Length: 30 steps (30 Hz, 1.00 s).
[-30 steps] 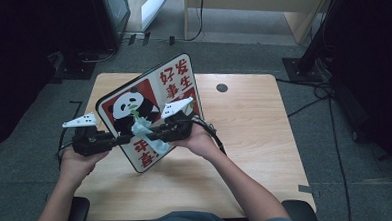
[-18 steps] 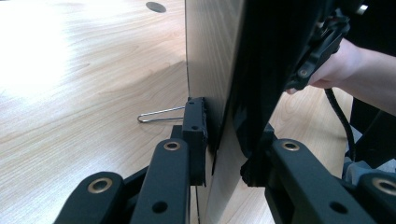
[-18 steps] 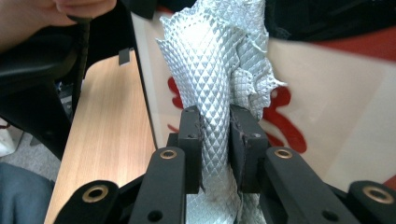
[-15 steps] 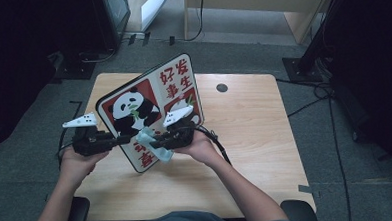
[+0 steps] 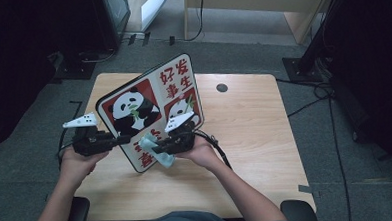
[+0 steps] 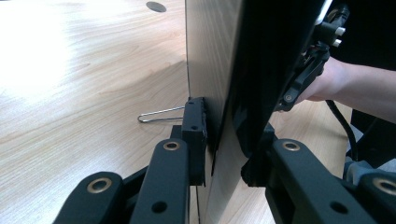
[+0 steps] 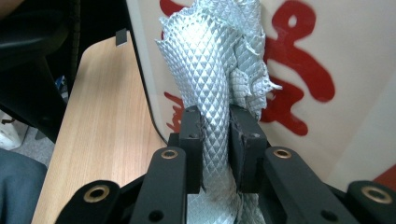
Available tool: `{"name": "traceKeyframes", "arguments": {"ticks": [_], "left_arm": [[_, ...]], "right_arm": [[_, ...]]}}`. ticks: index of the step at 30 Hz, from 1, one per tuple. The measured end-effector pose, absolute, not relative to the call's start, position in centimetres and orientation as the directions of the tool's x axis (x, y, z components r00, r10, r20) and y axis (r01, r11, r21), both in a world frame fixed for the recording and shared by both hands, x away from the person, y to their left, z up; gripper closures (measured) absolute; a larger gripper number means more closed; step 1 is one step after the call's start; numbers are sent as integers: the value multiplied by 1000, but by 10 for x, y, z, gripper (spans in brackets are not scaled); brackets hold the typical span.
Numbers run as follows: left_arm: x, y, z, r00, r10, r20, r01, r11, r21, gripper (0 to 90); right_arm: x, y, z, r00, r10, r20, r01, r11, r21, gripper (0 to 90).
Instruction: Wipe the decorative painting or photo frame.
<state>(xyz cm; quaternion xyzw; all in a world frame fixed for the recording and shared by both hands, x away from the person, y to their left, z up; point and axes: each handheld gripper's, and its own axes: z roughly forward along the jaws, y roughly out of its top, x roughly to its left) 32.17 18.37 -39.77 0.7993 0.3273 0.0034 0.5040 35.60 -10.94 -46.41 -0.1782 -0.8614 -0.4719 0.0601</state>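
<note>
Dark grey carpet is surrounding a light wooden table (image 5: 264, 122) where a seated person is working with a gripper in each hand. The left gripper (image 5: 119, 141) is pinching the lower left edge of a panda picture board (image 5: 148, 105), its jaws pressed onto both faces of the panel, and is propping the board tilted on the tabletop, seemingly so the printed face is steady and turned toward the other hand. The right gripper (image 5: 153, 146) is clamping a bunched pale quilted cloth (image 7: 212, 88) between its jaws and is pressing it against the board's front near the lower edge, over the red characters, apparently to wipe the surface. The cloth is sticking out ahead of those jaws, touching the board. A thin wire stand (image 6: 161, 114) is lying on the table behind the board.
</note>
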Motion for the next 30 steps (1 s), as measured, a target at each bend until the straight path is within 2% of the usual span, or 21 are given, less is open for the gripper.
{"name": "traceKeyframes", "arguments": {"ticks": [17,30], "left_arm": [[321,184,-398,792,520,-321,511,-275,815,738],[321,185,-397,792,520,-321,509,-272,817,734]], "right_arm": [[354,-112,-470,-931,239,276,362,505,784,788],[356,-110,-419,-950,219,224,302,452,839,798]]}}
